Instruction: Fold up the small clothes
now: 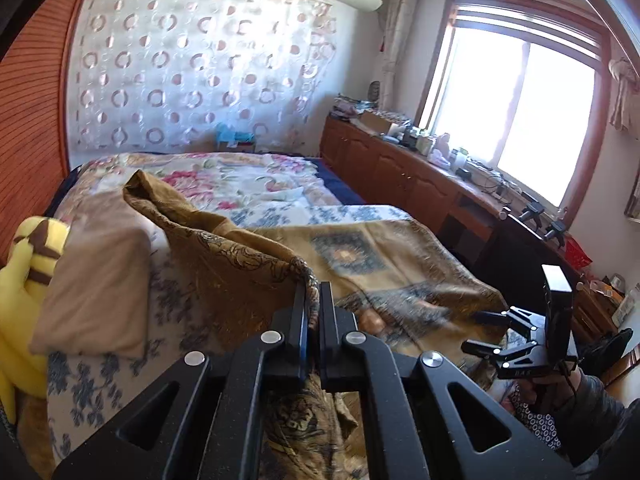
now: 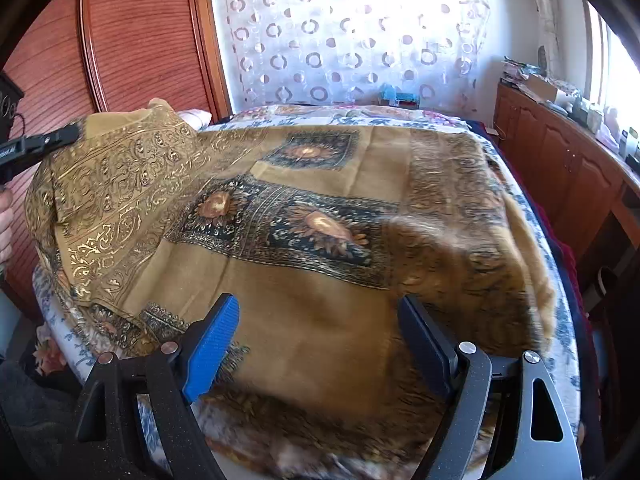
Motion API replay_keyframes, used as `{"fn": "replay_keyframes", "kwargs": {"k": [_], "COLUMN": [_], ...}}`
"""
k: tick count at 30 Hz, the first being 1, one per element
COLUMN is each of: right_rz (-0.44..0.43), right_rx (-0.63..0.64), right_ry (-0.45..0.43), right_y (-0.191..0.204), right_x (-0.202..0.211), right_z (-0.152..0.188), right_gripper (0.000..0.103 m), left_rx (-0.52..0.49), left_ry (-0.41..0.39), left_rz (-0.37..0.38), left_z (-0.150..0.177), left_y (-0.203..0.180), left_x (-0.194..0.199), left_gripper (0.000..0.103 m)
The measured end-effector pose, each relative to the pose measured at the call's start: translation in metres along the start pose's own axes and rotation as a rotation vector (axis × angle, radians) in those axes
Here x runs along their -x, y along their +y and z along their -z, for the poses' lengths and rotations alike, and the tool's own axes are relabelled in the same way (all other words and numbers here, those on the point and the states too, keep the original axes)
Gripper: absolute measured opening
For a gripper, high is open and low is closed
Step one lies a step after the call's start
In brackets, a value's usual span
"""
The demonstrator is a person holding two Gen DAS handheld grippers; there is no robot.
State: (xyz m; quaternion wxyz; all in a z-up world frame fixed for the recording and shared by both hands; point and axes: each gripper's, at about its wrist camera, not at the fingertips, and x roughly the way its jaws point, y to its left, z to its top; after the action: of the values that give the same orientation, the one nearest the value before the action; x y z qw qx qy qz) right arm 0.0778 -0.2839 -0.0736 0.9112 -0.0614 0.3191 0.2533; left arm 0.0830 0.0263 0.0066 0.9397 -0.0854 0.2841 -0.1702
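A gold-brown scarf (image 2: 320,280) with dark sunflower panels lies spread over the bed. My left gripper (image 1: 314,292) is shut on an edge of the scarf (image 1: 224,248) and holds that side lifted, so the cloth hangs in a raised fold. The right wrist view catches the left gripper (image 2: 74,134) at the far left, pinching the raised corner. My right gripper (image 2: 320,332) hovers open over the near part of the scarf, with nothing between its blue pads (image 2: 212,352). It also shows in the left wrist view as the right gripper (image 1: 476,330), held in a hand.
The bed (image 1: 248,176) carries a floral quilt, a tan pillow (image 1: 100,280) and a yellow plush toy (image 1: 28,260). A wooden headboard (image 2: 132,40) stands at the left. A long wooden cabinet (image 1: 400,168) with clutter runs under the window (image 1: 516,100) on the right.
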Motion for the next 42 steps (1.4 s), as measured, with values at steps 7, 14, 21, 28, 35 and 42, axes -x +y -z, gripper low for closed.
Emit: {"fn": "replay_keyframes", "kwargs": {"k": [7,14,21,28,35,42], "right_rz": [0.043,0.083,0.119,0.127,0.11,0.044], "right_rx": [-0.029,-0.07,-0.117,-0.158,-0.131,-0.045], "right_ry": [-0.044,-0.092,-0.141,-0.132,-0.133,-0.098], "right_y": [-0.021,-0.039,-0.057,-0.067,-0.064,-0.061], "right_x": [0.018,0.036,0.057,0.056,0.049,0.014], "right_z": [0.001,0.007,0.015,0.024,0.01,-0.029], "right_gripper": [0.083,0.083,0.083,0.083,0.083,0.064], "left_rx": [-0.093,-0.188,-0.2,-0.237,-0.198,-0.16], "left_ry": [0.011,0.023,0.039,0.105,0.125,0.132], "left_rz": [0.082,0.173,0.236,0.205,0.136,0.029], "left_z": [-0.029,-0.06,-0.081,-0.071,-0.055,-0.03], "left_y": [-0.047,-0.104,-0.15,-0.142,-0.103,-0.069], "left_x": [-0.025,-0.053,-0.088,-0.107,-0.098,-0.088], "left_gripper": [0.005,0.005,0.005,0.044,0.077,0.077]}}
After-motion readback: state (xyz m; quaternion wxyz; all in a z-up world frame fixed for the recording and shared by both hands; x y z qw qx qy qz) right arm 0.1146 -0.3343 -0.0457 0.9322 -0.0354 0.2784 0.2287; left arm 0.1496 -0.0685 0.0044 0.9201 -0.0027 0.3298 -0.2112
